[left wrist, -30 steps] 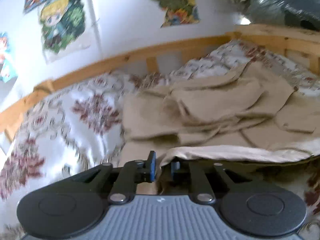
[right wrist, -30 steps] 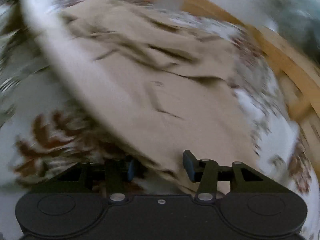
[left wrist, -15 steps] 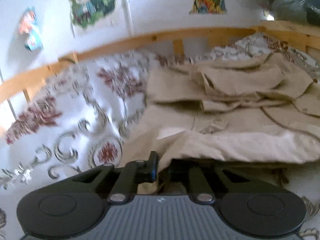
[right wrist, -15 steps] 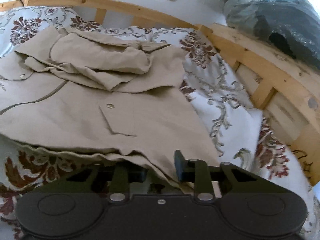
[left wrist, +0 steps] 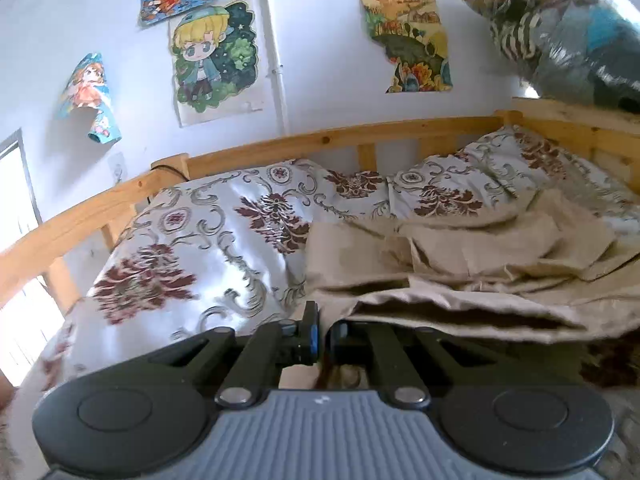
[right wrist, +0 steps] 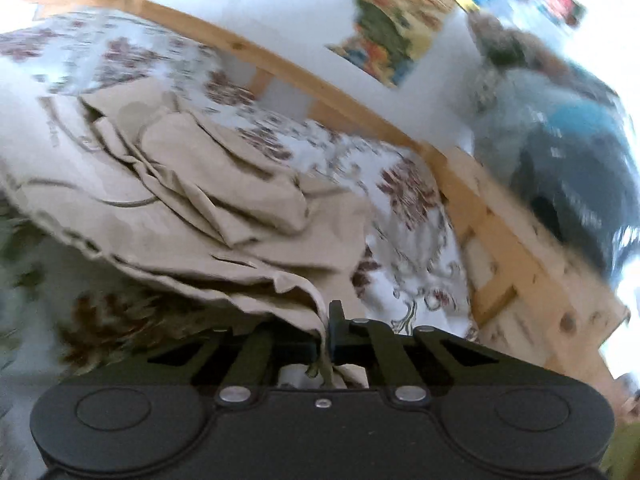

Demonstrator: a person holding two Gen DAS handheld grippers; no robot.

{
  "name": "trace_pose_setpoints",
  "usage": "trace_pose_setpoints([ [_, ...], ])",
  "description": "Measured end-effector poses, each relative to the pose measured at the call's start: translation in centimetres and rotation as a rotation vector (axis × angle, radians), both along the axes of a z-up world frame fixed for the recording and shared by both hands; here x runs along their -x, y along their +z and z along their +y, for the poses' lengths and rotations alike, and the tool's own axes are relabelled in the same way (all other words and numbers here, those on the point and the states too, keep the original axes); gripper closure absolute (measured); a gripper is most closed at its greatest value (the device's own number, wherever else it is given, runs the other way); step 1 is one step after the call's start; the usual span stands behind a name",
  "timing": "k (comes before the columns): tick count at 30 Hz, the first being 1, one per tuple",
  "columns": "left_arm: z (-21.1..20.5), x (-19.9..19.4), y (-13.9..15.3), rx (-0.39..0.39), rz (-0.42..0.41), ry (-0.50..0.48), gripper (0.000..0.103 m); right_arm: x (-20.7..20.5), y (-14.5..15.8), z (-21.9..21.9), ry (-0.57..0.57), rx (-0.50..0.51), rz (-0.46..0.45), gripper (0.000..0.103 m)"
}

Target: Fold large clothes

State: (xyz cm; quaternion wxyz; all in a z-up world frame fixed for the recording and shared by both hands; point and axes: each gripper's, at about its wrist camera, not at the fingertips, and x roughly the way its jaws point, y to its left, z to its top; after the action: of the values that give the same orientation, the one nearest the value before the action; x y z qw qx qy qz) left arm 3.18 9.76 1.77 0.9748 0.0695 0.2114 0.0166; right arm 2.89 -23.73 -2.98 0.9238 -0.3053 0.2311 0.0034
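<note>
A large beige garment (left wrist: 472,276) lies crumpled on a floral bedspread (left wrist: 208,248). My left gripper (left wrist: 323,330) is shut on the garment's near hem and holds it lifted above the bed. In the right wrist view the same beige garment (right wrist: 192,200) hangs from my right gripper (right wrist: 325,328), which is shut on the hem's other corner. The lifted edge stretches between the two grippers, with dark shadow beneath it. The far part of the garment is bunched in folds.
A wooden bed rail (left wrist: 320,140) runs along the back and the right side (right wrist: 500,240). A plastic-wrapped bundle (right wrist: 560,152) sits on the right rail. Posters (left wrist: 212,56) hang on the white wall. A bright window (left wrist: 16,200) is at left.
My right gripper has closed on the garment's hem. Both grippers have lifted the near edge up, and both views have tilted up toward the wall.
</note>
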Motion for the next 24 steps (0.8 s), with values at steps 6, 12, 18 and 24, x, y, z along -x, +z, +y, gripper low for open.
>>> trace_pose_setpoints([
  [6,2.2,4.5,3.0,0.001,0.025,-0.075,0.098,6.7,3.4,1.5,0.074,0.025,0.015,0.099],
  [12,1.7,1.0,4.5,-0.034,0.044,-0.117,0.098,3.6,3.0,2.2,0.040,0.066,-0.043,0.098],
  [18,0.1,-8.3,5.3,-0.132,0.147,-0.138,0.098,-4.3,1.5,-0.7,-0.039,-0.043,-0.062,0.090],
  [24,-2.4,-17.5,2.1,-0.185,0.264,-0.147,0.098,-11.2,-1.2,-4.0,-0.118,-0.166,-0.039,0.054],
])
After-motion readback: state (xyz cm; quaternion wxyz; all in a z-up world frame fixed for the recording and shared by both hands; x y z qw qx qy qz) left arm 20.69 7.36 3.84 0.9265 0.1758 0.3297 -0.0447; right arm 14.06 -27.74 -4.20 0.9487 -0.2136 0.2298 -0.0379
